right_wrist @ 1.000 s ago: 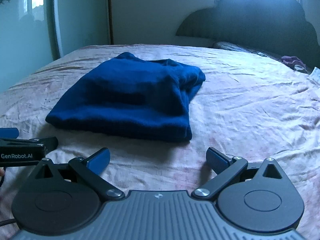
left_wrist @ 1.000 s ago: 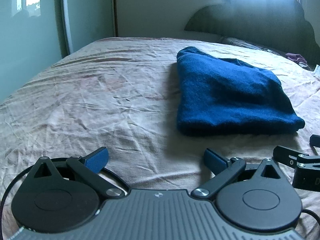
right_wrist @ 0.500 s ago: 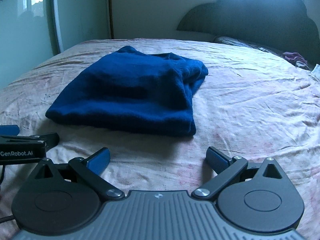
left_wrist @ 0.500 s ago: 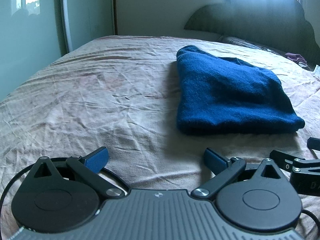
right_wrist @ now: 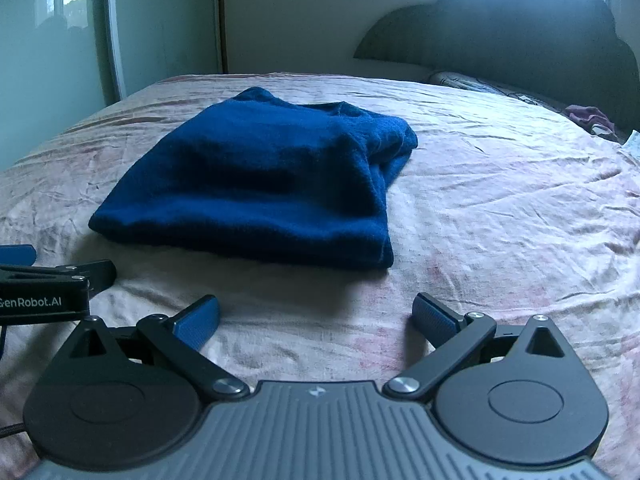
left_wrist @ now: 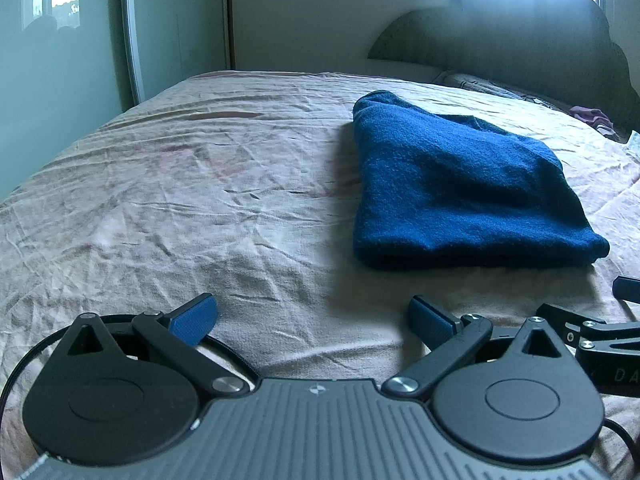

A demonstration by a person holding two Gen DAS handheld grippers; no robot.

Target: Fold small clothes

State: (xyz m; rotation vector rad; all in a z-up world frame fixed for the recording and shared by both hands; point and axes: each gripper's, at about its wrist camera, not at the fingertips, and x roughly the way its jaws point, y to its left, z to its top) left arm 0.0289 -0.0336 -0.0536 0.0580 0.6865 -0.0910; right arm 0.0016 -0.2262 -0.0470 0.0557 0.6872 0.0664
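Jaws spread, empty; fuzzy blue knit garment [left_wrist: 460, 192] folded on wrinkled bedsheet [left_wrist: 180, 200].

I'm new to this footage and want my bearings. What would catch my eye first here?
The folded dark blue garment stands out, lying on the wrinkled pinkish bedsheet just ahead of both tools. Low in each view, the left hand-held gripper and the right hand-held gripper are open and empty, short of the cloth. Behind it, a dark scalloped headboard rises against a bright window.
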